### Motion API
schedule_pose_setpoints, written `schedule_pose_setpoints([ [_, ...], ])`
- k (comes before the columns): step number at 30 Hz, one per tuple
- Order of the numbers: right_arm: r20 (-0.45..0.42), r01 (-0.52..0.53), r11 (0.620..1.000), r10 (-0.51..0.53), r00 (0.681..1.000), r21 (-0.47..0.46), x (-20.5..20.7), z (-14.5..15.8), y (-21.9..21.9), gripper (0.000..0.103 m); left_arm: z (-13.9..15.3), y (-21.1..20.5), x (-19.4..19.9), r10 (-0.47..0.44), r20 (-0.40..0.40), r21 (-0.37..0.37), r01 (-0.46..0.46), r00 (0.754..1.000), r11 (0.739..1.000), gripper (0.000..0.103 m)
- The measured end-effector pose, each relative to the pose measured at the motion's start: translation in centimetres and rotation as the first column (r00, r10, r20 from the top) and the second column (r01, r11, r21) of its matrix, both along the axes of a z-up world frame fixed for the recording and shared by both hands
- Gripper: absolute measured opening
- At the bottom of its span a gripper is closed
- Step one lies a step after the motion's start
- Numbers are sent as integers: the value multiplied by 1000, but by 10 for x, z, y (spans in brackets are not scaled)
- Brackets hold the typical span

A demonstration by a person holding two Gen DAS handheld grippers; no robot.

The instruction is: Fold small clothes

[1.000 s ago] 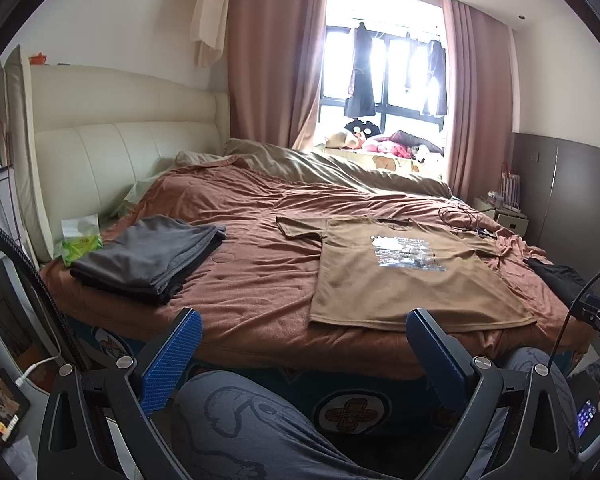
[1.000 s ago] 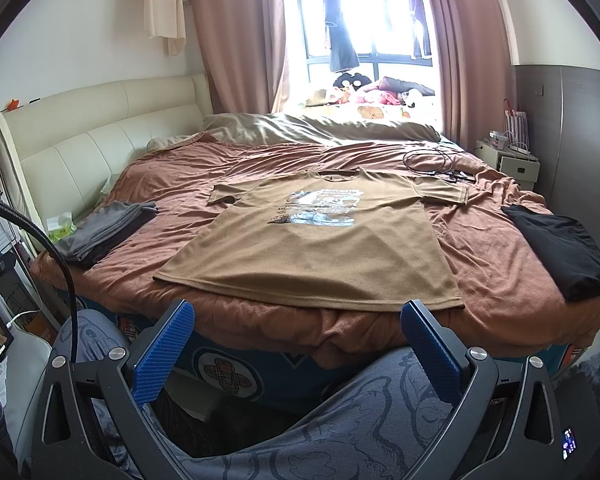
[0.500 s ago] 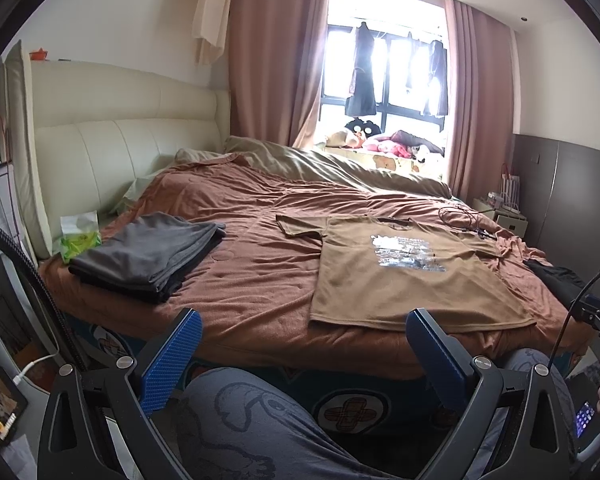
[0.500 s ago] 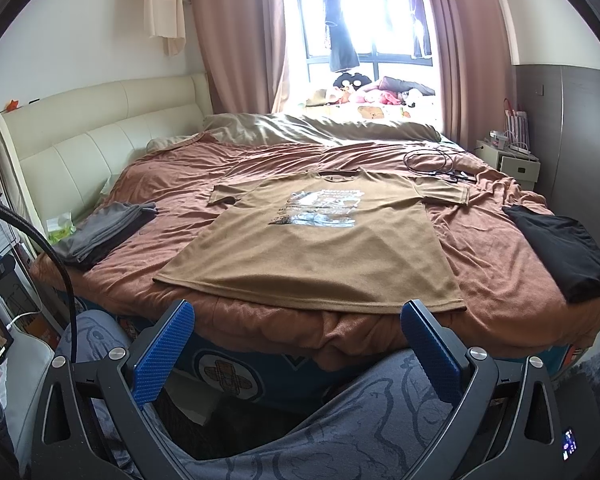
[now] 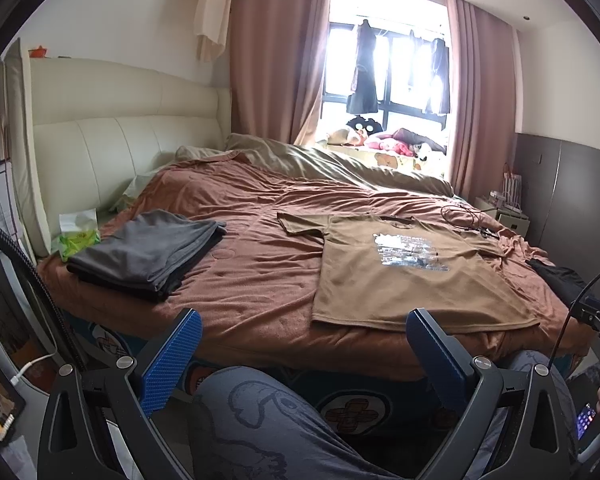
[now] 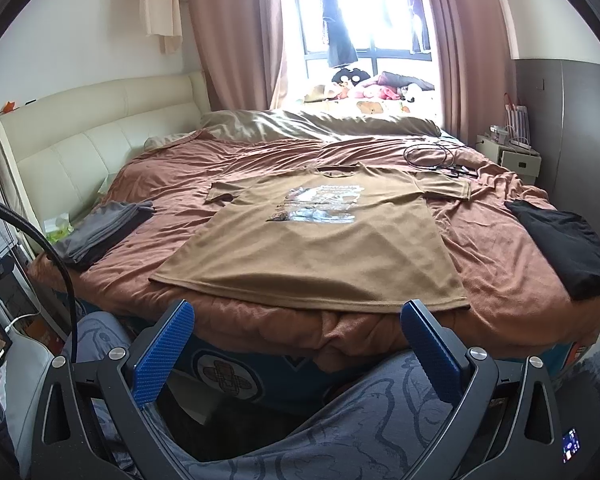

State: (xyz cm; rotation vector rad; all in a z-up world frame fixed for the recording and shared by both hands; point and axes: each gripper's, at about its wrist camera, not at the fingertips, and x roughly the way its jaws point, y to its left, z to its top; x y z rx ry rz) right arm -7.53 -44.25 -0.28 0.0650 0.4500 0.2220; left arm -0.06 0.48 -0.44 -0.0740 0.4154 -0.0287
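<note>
Both grippers are spread wide and hold nothing: the left gripper [image 5: 304, 344] and right gripper [image 6: 298, 338] sit low in frame over the person's knees. The tan shirt [image 6: 320, 240] lies flat at mid-frame on the bed [image 6: 500, 256], grey stack [image 5: 148, 252] at left, black garment [image 6: 564, 248] at right.

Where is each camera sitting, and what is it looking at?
Left wrist: on the left gripper, low by the bed's edge, facing the grey folded clothes and brown T-shirt; a patterned trouser leg shows.
Right wrist: on the right gripper, facing the T-shirt straight on; trouser legs show.
Both views share the T-shirt, grey pile and window.
</note>
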Motion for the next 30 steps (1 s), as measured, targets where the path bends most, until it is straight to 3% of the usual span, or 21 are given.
schedule_pose_setpoints([
  [13, -40, 2, 1000, -2, 999, 3, 42, -2, 3, 103, -7, 8, 35, 16, -11, -15, -16, 1000, 1000, 102],
  [30, -106, -8, 1000, 10, 994, 19, 159, 14, 12, 103, -19, 19, 148, 11, -98, -58, -17, 995, 998, 98],
])
